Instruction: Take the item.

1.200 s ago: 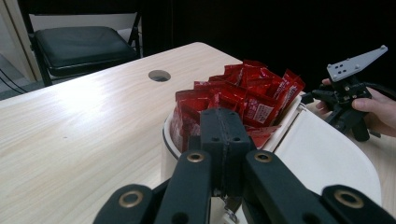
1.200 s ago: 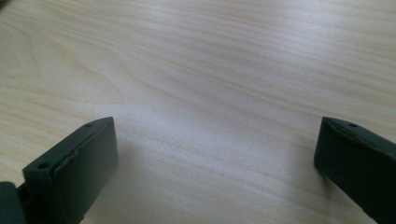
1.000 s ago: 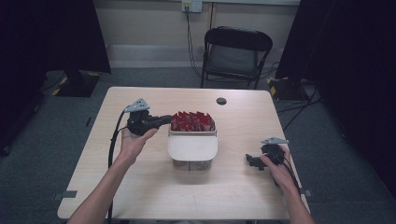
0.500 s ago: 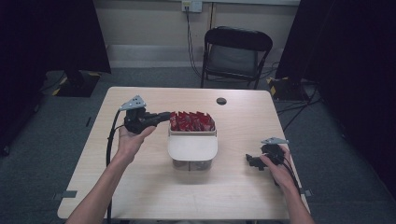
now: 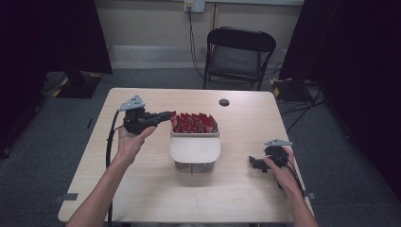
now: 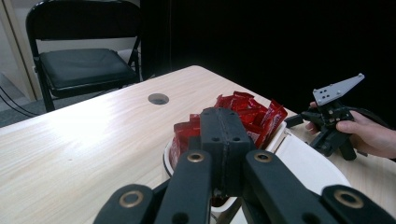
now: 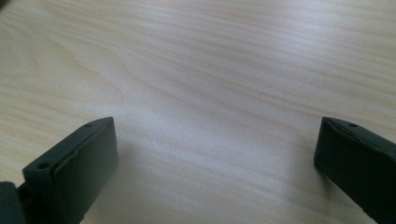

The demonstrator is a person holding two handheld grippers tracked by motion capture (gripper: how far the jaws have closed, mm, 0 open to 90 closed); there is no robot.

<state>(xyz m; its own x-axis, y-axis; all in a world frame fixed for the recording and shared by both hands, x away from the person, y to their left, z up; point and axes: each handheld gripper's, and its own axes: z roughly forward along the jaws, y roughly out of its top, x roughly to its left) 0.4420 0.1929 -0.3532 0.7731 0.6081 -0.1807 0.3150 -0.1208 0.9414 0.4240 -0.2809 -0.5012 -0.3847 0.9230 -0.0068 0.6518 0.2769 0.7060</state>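
A white container (image 5: 195, 150) stands at the middle of the table, with several red packets (image 5: 194, 123) upright in its rear part. My left gripper (image 5: 167, 115) is held above the table just left of the packets, pointing at them, its jaws shut with nothing between them. In the left gripper view the shut gripper (image 6: 224, 125) sits in front of the red packets (image 6: 250, 111) and the container's white rim (image 6: 308, 161). My right gripper (image 5: 254, 163) rests low at the table's right, open. In the right gripper view its open gripper (image 7: 215, 154) spans bare wood.
The light wooden table (image 5: 227, 198) has a dark round hole (image 5: 224, 102) near its far edge. A black folding chair (image 5: 239, 52) stands behind the table. Black curtains hang at both sides. The other hand's gripper (image 6: 332, 116) shows beyond the container.
My left gripper has risen very slightly beside the packets. The right gripper has stayed where it was.
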